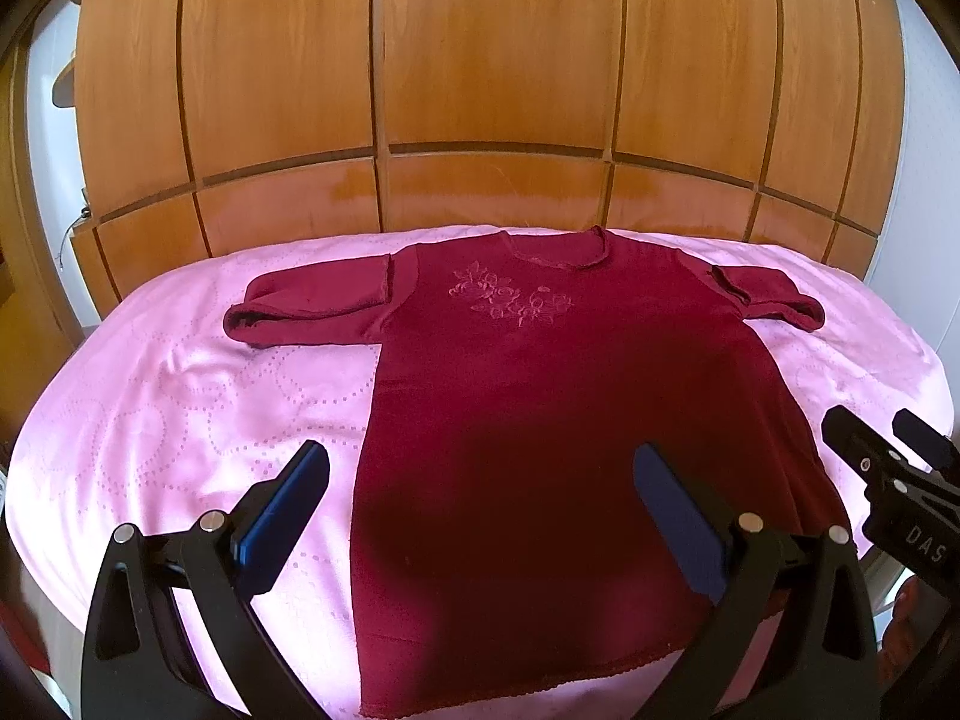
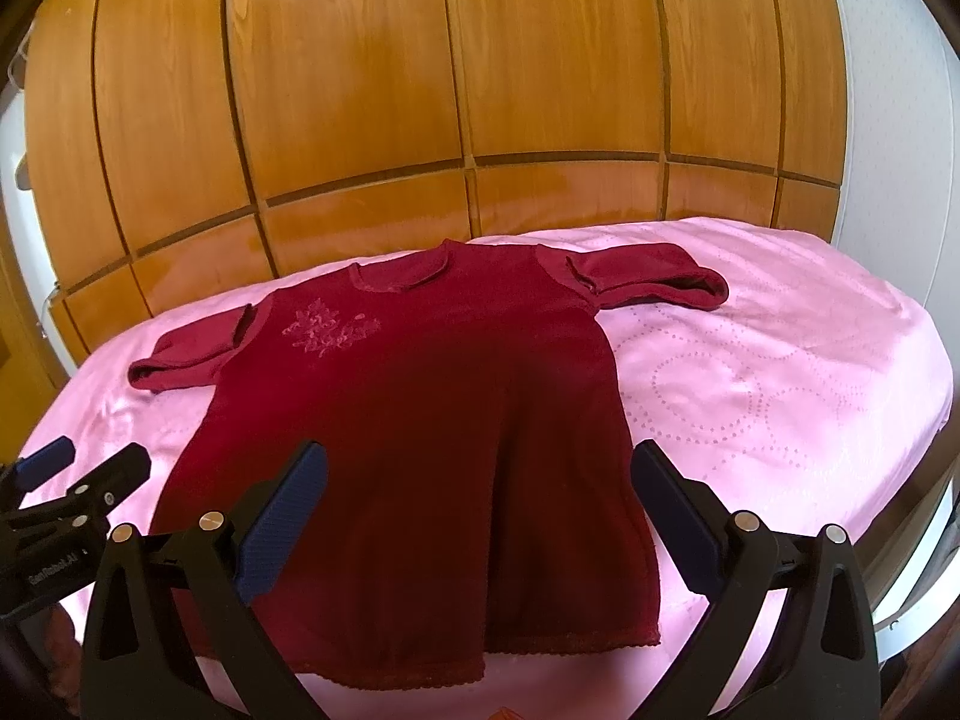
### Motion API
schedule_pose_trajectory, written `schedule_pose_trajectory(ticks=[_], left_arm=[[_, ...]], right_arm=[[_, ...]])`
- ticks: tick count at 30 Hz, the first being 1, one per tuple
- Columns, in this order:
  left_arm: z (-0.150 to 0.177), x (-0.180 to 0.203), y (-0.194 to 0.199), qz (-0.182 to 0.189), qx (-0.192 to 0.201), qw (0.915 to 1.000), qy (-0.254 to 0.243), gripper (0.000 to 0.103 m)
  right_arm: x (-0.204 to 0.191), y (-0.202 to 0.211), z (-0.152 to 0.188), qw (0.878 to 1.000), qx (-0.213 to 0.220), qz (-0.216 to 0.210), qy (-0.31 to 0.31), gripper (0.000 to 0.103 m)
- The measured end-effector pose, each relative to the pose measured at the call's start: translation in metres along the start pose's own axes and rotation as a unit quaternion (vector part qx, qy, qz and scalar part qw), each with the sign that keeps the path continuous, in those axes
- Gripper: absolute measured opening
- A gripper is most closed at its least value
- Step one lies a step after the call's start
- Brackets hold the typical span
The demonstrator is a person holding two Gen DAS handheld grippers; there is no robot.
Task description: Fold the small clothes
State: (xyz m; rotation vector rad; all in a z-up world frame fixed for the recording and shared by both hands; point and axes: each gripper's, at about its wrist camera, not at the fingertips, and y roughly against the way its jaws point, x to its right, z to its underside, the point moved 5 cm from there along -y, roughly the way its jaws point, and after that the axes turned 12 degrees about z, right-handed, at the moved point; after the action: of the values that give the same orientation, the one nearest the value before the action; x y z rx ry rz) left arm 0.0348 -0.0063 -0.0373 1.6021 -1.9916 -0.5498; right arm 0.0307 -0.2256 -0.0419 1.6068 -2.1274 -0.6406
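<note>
maroon shirt (image 1: 540,420): lies flat, front up, on the bed, ahead of both claws; neckline at the far end, hem nearest.
sleeves: both spread sideways, cuffs rolled.
embroidery (image 1: 510,300): pale floral motif on the chest.
pink bedspread (image 1: 180,420): dotted circle pattern, under the shirt.
left claw (image 1: 480,516): fingers apart, holding nothing, above the hem's left part.
right claw (image 2: 480,516): fingers apart, holding nothing, above the hem's right part.
wooden wardrobe (image 1: 492,60): panelled, beyond the bed.
</note>
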Motion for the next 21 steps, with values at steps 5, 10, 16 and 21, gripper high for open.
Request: schedule_pose_trajectory(ticks=[5, 10, 16, 21], left_arm=[[0.002, -0.004, -0.003, -0.003, -0.009, 0.9999, 0.006, 0.101], [0.002, -0.007, -0.007, -0.007, -0.016, 0.9998, 0.012, 0.101], [0.005, -0.007, -0.012, -0.006, -0.030, 0.9994, 0.015, 0.101], [0.006, -0.010, -0.014, -0.005, -0.034, 0.9992, 0.021, 0.101]], right_arm=[[-0.002, -0.001, 0.001, 1.000, -0.007, -0.007, -0.004, 0.100], [-0.005, 0.000, 0.003, 1.000, -0.007, -0.007, 0.001, 0.100], [-0.003, -0.003, 0.004, 1.000, -0.010, -0.005, -0.003, 0.100], [-0.003, -0.005, 0.005, 1.000, -0.014, -0.004, -0.002, 0.100]])
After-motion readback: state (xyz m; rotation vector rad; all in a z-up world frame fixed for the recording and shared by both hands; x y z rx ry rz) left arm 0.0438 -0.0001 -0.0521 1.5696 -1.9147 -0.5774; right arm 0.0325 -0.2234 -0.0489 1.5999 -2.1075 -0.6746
